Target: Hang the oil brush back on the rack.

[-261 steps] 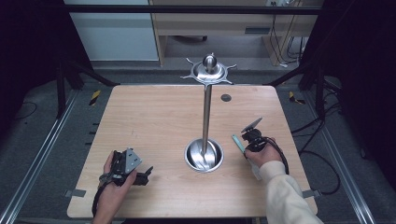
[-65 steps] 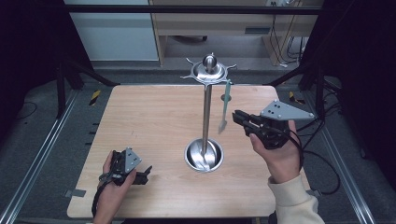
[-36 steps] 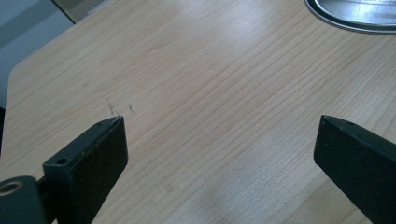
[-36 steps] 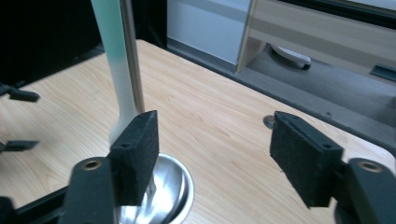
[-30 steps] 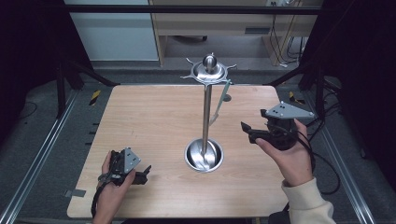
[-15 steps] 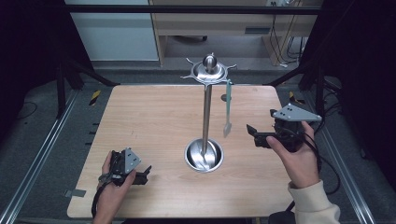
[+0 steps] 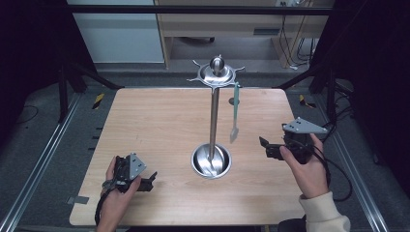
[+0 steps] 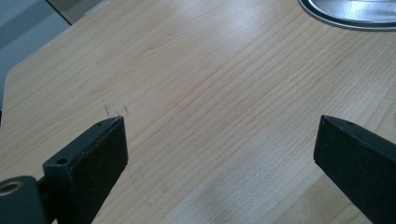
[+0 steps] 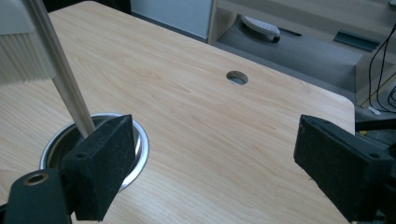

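A steel stand (image 7: 213, 116) rises from a round base (image 7: 211, 161) near the middle of the table (image 7: 159, 121), its pole topped by a hooked disc (image 7: 216, 75). A pale green brush (image 7: 235, 113) hangs from a hook on the disc's right side, bristle end down, just right of the pole and clear of the tabletop.

The right gripper (image 7: 263, 147) sits in the person's right hand at the right side of the table, right of the base and lower than the brush, pointing left toward the stand. Its jaws stand wide apart and have just been opening; nothing lies between them. In the right gripper view (image 9: 205, 158) the pole and base show beyond the left jaw, with the bristles (image 9: 21, 46) at the upper left corner.

The left gripper (image 7: 150, 180) rests in the left hand at the near left of the table. In the left gripper view (image 8: 219, 154) its jaws are spread wide over bare wood, holding nothing, with the base's rim (image 8: 350, 14) at the far right.
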